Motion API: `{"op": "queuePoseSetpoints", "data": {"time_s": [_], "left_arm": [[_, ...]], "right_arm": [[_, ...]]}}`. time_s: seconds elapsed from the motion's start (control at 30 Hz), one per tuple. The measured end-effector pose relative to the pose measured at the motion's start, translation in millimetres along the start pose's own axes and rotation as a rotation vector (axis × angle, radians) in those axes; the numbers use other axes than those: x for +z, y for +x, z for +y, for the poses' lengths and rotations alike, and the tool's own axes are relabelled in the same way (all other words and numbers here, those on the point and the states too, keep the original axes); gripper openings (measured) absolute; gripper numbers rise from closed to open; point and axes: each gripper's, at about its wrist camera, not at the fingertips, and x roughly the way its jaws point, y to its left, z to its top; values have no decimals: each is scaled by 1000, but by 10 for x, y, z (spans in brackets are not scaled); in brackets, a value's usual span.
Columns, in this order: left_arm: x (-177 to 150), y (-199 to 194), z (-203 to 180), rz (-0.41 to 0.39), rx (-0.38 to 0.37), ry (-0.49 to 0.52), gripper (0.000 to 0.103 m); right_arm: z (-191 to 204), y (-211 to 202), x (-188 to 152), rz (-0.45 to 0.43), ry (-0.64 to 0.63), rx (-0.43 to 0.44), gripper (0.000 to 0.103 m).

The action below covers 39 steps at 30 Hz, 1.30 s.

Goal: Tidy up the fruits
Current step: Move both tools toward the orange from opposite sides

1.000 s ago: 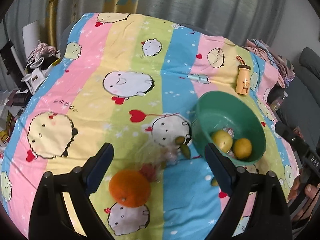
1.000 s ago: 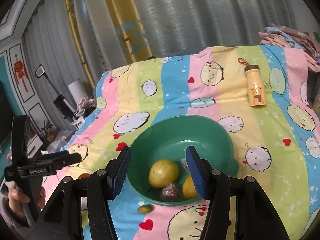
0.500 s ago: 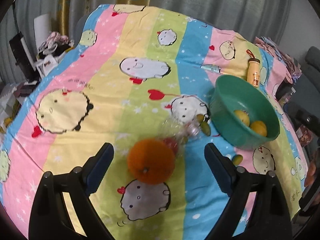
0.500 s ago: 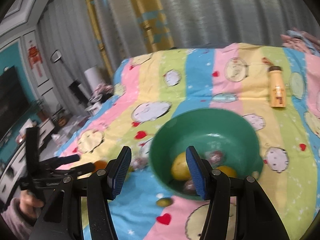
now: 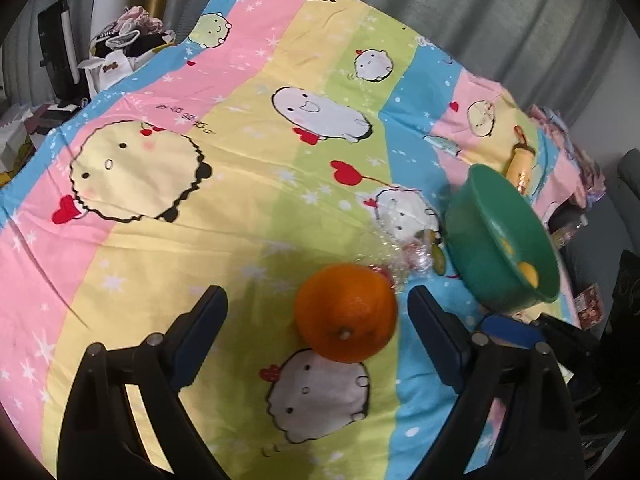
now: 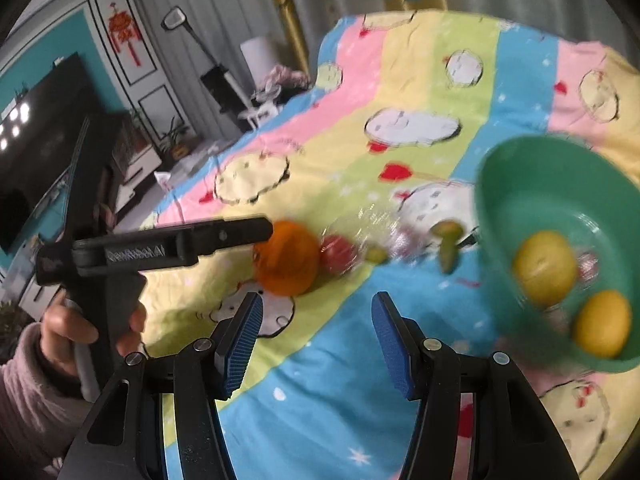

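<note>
An orange (image 5: 346, 312) lies on the striped cartoon cloth, between the fingers of my open left gripper (image 5: 316, 312), not gripped. It also shows in the right wrist view (image 6: 288, 258) at the left gripper's tip (image 6: 256, 230). Behind it lie a clear plastic bag (image 5: 394, 256) with a red fruit (image 6: 338, 254) and small green fruits (image 6: 448, 240). A green bowl (image 5: 472, 248) to the right holds two yellow fruits (image 6: 544, 268) and a wrapped item. My right gripper (image 6: 316, 320) is open and empty, above the cloth left of the bowl (image 6: 560, 176).
A yellow bottle (image 5: 520, 162) lies on the cloth behind the bowl. Clutter and bags (image 5: 124, 48) stand off the table's far left edge. A television and cabinet (image 6: 48, 128) stand at the left. Curtains hang behind the table.
My left gripper has moved forward so the orange now sits between its fingers. My right gripper has swung left, away from over the bowl, with the bowl now at its right.
</note>
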Motion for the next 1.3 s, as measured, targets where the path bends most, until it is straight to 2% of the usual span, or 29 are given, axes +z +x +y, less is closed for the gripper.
{"op": "queuePoseSetpoints", "data": {"time_s": [0.13, 0.3, 0.4, 0.5, 0.6, 0.77, 0.9, 1.03, 1.13, 1.3], "left_arm": [[0, -7, 45, 2, 32, 16, 92], [33, -32, 103, 3, 28, -3, 94], [44, -63, 93, 3, 10, -12, 101], [58, -98, 81, 1, -17, -22, 103], [82, -130, 92, -3, -30, -33, 103], [86, -150, 106, 5, -52, -43, 103], [98, -153, 167, 9, -66, -67, 103], [115, -131, 233, 24, -78, -86, 103], [123, -65, 290, 60, -113, -102, 103], [87, 72, 345, 133, -238, -140, 103]], "right_arm": [[-2, 163, -88, 26, 52, -7, 57], [30, 198, -159, 11, 111, -26, 57], [61, 191, -154, 3, 131, -36, 58], [82, 217, -144, 6, 160, -52, 74], [113, 233, -130, -2, 189, -34, 74], [190, 263, -41, 5, 182, -76, 74], [249, 282, 37, 8, 173, -114, 83], [265, 311, 96, 11, 189, -134, 83], [292, 337, 122, 14, 188, -127, 83], [388, 426, 156, 19, 160, -95, 83]]}}
